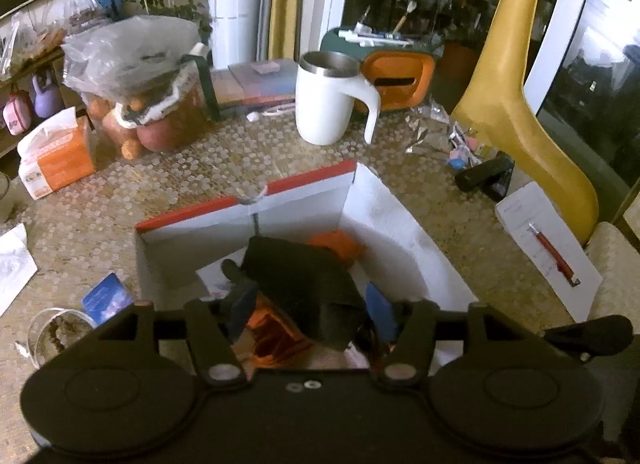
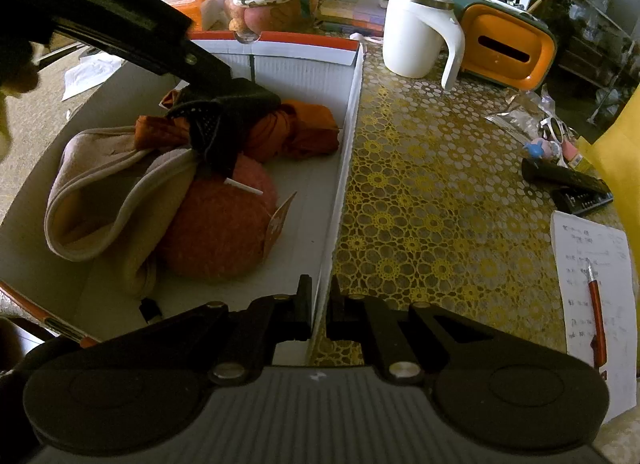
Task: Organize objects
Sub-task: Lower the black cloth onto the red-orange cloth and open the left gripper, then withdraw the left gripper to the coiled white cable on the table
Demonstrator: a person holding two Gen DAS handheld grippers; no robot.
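Right gripper (image 2: 320, 304) pinches the box (image 2: 344, 168) wall, left gripper (image 1: 312, 312) hangs open above a black cloth (image 1: 296, 276) inside: soft, light, best taken at a fold.

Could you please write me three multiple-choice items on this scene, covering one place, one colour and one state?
1. The white mug stands:
A) inside the cardboard box
B) on the table beyond the box
C) on the paper sheet

2. The pen on the paper sheet is:
A) red
B) green
C) blue

3. The right gripper is:
A) open above the mug
B) shut on the box's side wall
C) holding the pen

Answers:
1 B, the mug sits on the patterned tabletop past the box's far corner.
2 A, the pen's barrel is red.
3 B, both fingers pinch the thin white wall.
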